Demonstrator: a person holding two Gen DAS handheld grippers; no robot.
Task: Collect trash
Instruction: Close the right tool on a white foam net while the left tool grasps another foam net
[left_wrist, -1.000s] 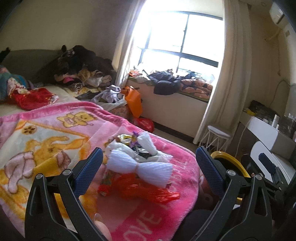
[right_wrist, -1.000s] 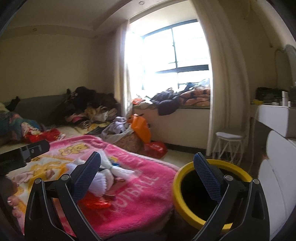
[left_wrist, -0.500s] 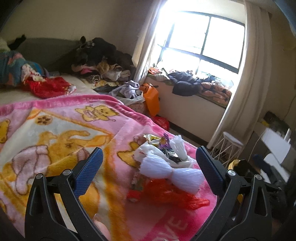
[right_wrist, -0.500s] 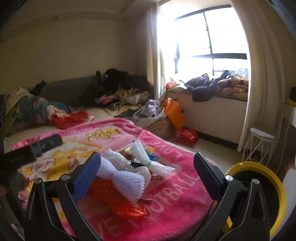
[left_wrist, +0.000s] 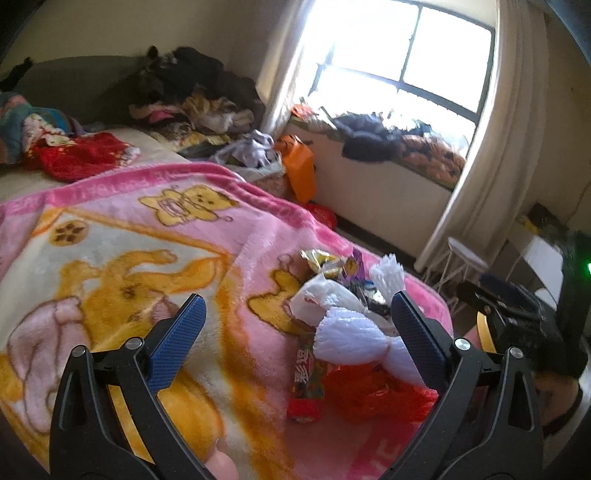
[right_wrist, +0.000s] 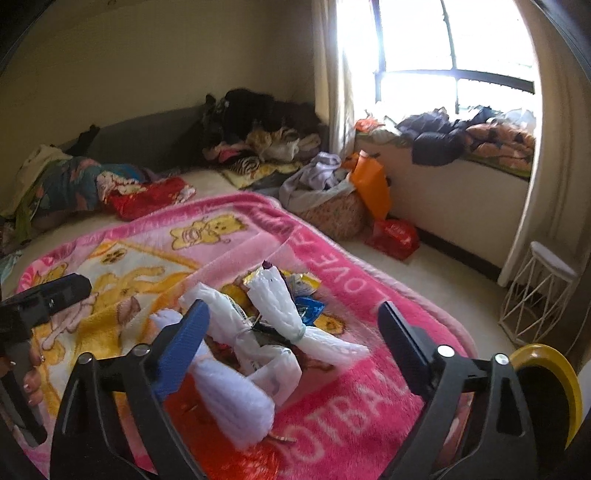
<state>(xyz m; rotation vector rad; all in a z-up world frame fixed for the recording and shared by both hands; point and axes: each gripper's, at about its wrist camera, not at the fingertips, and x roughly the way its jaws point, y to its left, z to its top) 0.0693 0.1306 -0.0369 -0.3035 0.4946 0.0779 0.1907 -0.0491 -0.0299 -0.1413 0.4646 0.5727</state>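
Trash (right_wrist: 273, 332), a heap of white bags and wrappers, lies on the pink blanket (right_wrist: 354, 280) between the right tool's (right_wrist: 291, 336) wide jaws, which have just been closing, untouched. The left tool (left_wrist: 297, 332) gapes empty, the heap toward its right finger. A yellow bin (right_wrist: 554, 373) stands far right.

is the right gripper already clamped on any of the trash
No, the right gripper stands open above the white foam net, its pads pressing on nothing.
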